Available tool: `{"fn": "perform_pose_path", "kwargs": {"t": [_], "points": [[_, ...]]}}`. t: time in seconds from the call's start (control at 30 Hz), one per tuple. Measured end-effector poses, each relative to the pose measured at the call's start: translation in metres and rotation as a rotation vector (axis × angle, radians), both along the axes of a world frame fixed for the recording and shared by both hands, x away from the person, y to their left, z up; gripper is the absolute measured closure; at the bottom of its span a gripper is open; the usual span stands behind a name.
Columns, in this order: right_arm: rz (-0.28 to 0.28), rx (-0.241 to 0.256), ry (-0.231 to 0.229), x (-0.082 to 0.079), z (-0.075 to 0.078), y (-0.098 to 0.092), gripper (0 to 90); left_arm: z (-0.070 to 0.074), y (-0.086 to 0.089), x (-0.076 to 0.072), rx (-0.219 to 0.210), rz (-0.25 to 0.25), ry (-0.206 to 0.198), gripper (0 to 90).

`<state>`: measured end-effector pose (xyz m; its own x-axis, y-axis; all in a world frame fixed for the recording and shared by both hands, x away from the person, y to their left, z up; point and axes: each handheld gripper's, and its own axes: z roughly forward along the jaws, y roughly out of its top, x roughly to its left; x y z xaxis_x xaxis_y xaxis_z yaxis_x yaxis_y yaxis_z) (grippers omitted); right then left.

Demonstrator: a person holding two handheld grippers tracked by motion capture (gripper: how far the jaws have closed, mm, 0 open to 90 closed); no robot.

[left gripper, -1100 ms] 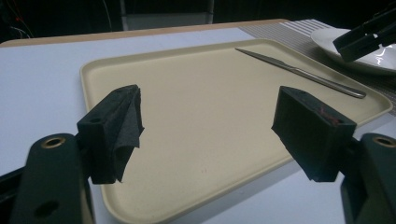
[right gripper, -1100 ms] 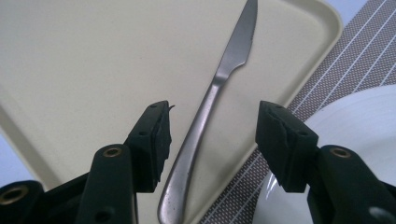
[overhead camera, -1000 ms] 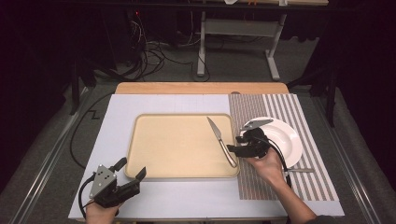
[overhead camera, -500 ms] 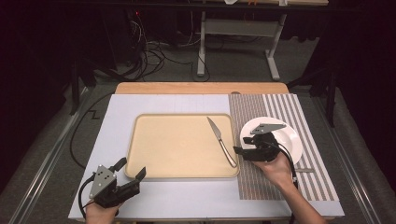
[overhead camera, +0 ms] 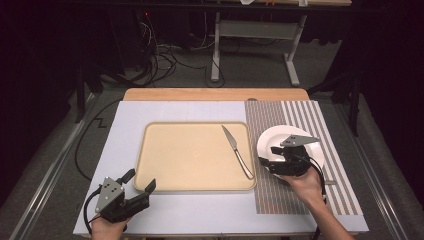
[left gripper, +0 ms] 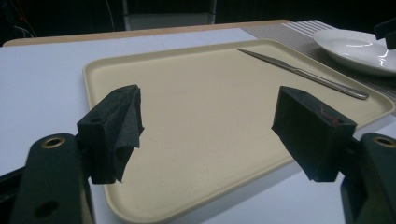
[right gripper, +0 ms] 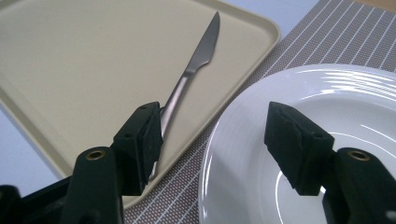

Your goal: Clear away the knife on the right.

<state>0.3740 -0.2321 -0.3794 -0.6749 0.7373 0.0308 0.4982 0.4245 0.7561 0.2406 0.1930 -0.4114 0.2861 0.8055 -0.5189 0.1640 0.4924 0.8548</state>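
Looking down from the high view, I see a beige tray in the middle of the frame, lying on a pale sheet that covers the table. A table knife lies in the tray's right part, its pointed blade toward the upper left and its handle running down to the lower right, ending near the tray's raised rim. The knife is slim and one-piece, dull silver metal, with a narrow handle that catches a streak of light in the left gripper view.

Right of the tray lies a striped placemat, and on it a glossy white plate with a broad rim. My right gripper hovers over the plate's lower left edge, its jaws spread wide with nothing between them. In the right gripper view, one jaw sits over the knife's handle end and the other over the plate.

My left gripper is at the lower left of the high view, just off the tray's near corner. Its jaws are spread too, and in the left gripper view the tray lies between them.
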Motion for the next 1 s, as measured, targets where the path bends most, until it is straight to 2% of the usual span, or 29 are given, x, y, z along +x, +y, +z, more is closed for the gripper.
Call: {"fn": "perform_pose_path", "kwargs": {"t": [0.23,0.47,0.6,1.0], "points": [[-0.019,0.031,-0.031,-0.007,0.002,-0.014,36.1,0.0,0.0,0.0,0.0,0.003,0.0,25.0],[-0.05,0.06,-0.044,-0.012,0.002,-0.03,35.8,0.0,0.0,0.0,0.001,0.003,0.0,24.9],[-0.05,0.065,-0.042,-0.014,0.002,-0.036,35.8,0.0,0.0,0.0,0.002,0.002,0.0,24.9],[-0.068,0.096,-0.09,-0.026,0.001,-0.055,33.2,0.0,0.0,0.0,0.0,0.002,-0.001,24.9]]}}
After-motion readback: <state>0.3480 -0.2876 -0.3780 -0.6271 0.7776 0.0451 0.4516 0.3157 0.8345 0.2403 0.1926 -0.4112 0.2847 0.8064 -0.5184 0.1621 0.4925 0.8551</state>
